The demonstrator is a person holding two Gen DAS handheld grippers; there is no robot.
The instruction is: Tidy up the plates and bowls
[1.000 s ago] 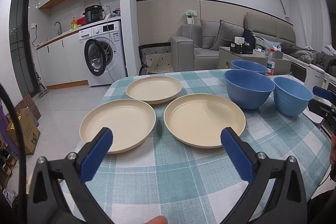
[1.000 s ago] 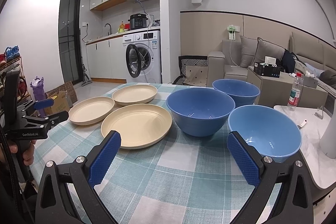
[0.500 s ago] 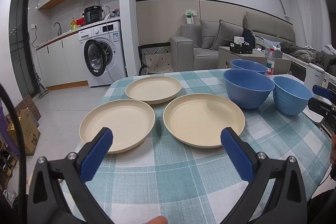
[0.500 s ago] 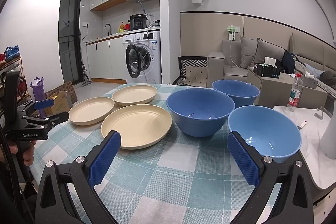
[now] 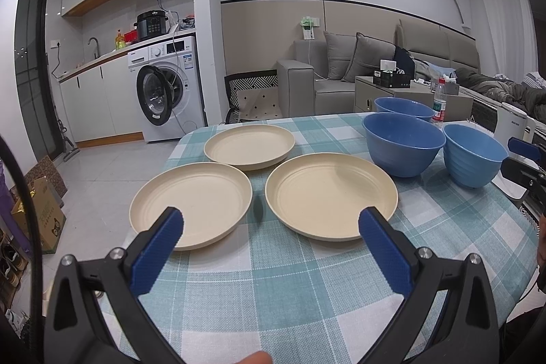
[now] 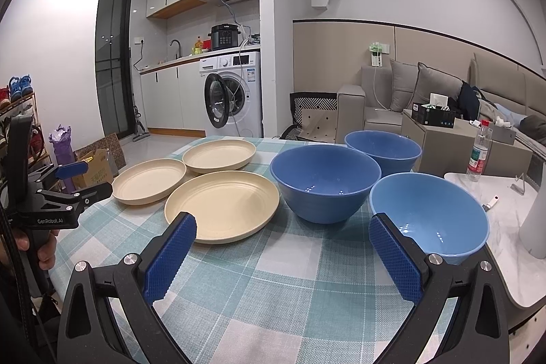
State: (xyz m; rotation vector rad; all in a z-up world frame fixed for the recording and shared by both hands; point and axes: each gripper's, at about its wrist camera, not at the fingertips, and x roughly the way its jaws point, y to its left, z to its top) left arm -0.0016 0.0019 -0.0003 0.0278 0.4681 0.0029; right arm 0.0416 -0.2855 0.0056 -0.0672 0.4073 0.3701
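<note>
Three cream plates lie on the checked tablecloth: a near-left plate point(image 5: 191, 202), a far plate point(image 5: 249, 146) and a near-right plate point(image 5: 331, 195). Three blue bowls stand to their right: a dark middle bowl point(image 5: 402, 144), a far bowl point(image 5: 404, 108) and a lighter near bowl point(image 5: 474, 159). My left gripper point(image 5: 269, 229) is open above the near table edge, facing the two near plates, holding nothing. My right gripper point(image 6: 283, 237) is open and empty too, between the near-right plate point(image 6: 221, 205) and the light bowl point(image 6: 430, 215).
The table point(image 5: 273, 289) wears a teal checked cloth. A white marble side table point(image 6: 505, 214) with a water bottle point(image 6: 477, 154) stands to the right. A washing machine point(image 5: 167, 91), a sofa point(image 5: 334, 81) and cardboard boxes point(image 5: 41, 214) on the floor surround the table.
</note>
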